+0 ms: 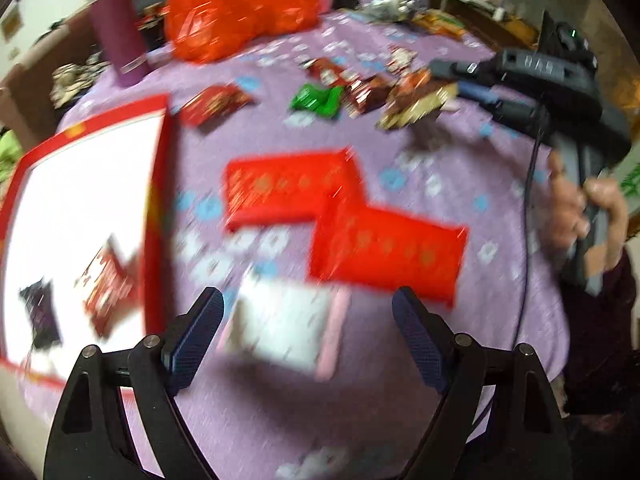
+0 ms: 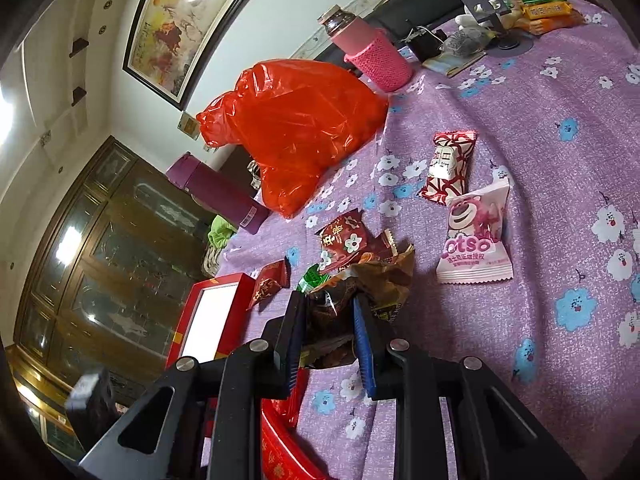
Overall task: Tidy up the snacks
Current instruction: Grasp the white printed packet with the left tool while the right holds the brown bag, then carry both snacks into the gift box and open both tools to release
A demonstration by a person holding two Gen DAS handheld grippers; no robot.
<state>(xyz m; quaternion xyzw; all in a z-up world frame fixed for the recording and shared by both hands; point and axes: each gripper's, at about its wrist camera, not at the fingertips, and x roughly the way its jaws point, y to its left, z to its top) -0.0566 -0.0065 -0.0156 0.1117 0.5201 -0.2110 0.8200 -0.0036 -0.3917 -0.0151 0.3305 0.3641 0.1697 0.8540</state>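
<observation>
A: Right gripper (image 2: 326,312) pinching what?
B: Brown packet (image 2: 380,280), crinkled, lifted off the snack pile (image 2: 348,244) at 12 o'clock. Light, soft, slippery foil; best held by the crimped edge.
A: Left gripper (image 1: 308,312)?
B: Spread wide, nothing between. Red box (image 1: 158,184) at 9 o'clock, two snacks inside. Blurred, so no more certain.

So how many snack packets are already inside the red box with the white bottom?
2: a dark purple packet near the front corner, and a red-and-white packet beside it; the red box is partly cropped, so more may hide.
</observation>
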